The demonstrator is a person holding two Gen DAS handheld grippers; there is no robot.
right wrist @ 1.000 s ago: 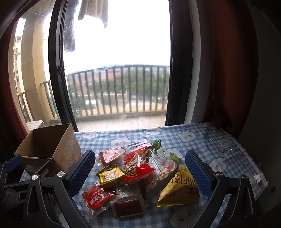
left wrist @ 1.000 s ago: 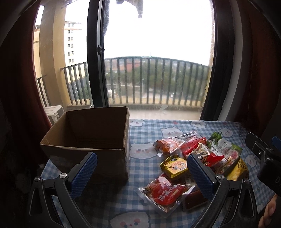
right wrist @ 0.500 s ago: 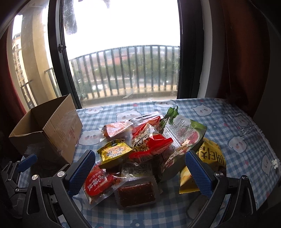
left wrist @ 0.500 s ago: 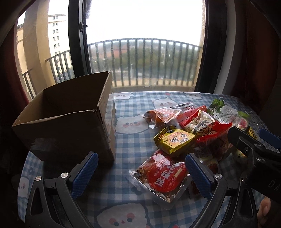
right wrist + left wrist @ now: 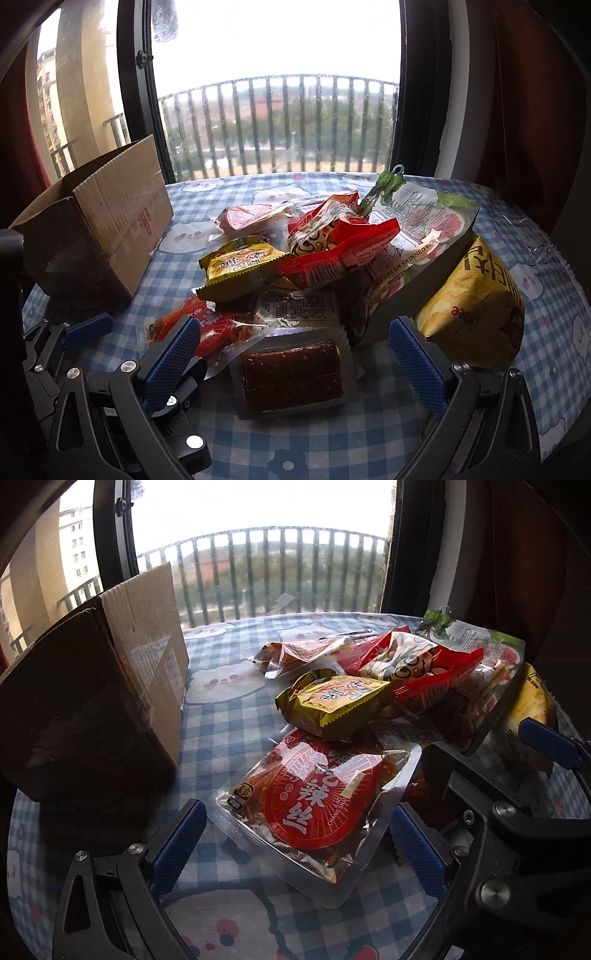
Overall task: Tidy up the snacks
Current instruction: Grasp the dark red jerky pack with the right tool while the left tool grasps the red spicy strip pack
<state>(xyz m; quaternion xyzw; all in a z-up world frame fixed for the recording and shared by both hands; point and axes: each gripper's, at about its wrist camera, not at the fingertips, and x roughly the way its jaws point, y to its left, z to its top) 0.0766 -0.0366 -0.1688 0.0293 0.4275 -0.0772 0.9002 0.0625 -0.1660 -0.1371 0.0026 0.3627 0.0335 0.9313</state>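
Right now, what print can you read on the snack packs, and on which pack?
"DRIED GREEN SKINNED FIGS": fig bag.
"CHANG SHA": red pack, under large Chinese characters.
Yellow bag: large Chinese characters; its small red word is unclear.
Olive pack: Chinese characters.
Clear pack's fine print: too small.

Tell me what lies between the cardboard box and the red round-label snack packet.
Only bare checked tablecloth separates the cardboard box from the red packet, seen in the left wrist view.

You are looking at a table [image 5: 388,435] by the window [image 5: 277,122]. A box [image 5: 110,221] is sitting on its left side. A pile of snacks [image 5: 332,251] is lying to the right of the box. One flat packet [image 5: 291,373] is lying at the front of the pile, nearest you.
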